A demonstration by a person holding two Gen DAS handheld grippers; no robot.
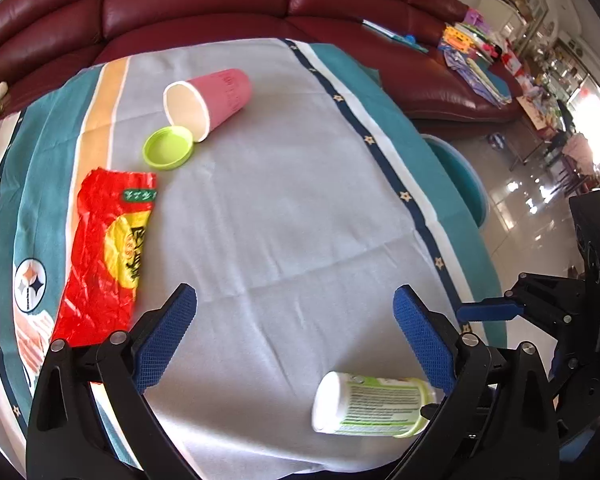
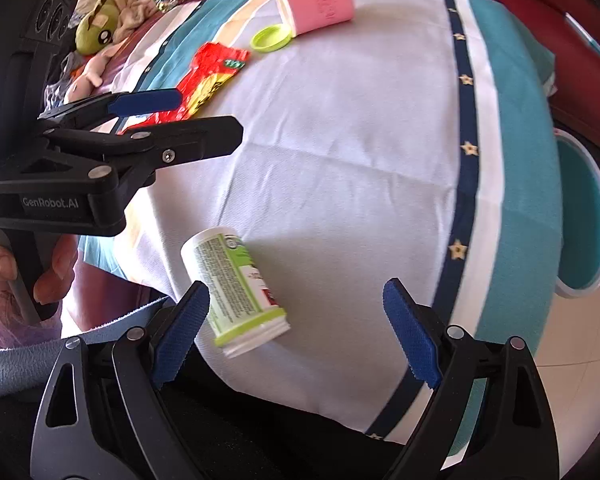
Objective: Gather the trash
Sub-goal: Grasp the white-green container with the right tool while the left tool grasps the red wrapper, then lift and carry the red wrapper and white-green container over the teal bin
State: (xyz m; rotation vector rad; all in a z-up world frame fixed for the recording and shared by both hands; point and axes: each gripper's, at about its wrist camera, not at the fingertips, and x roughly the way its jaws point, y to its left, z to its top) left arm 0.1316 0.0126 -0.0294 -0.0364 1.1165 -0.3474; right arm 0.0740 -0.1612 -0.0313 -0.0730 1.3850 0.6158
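A white-and-green plastic bottle [image 1: 370, 410] lies on its side near the table's front edge, close to my left gripper's right finger; in the right wrist view the bottle [image 2: 236, 288] lies just by the right gripper's left finger. A red snack wrapper [image 1: 104, 252] [image 2: 204, 80] lies flat at the left. A green lid [image 1: 167, 148] [image 2: 270, 39] rests against a tipped pink paper cup [image 1: 212, 98] [image 2: 320, 6] at the back. My left gripper [image 1: 296, 320] is open and empty above the cloth. My right gripper [image 2: 296, 312] is open and empty.
A grey, teal-bordered cloth [image 1: 292, 200] covers the table. A dark red leather sofa [image 1: 220, 0] stands behind it. A teal bin [image 2: 584, 216] [image 1: 466, 184] stands on the tiled floor to the right. Plush toys [image 2: 108, 28] lie at the left.
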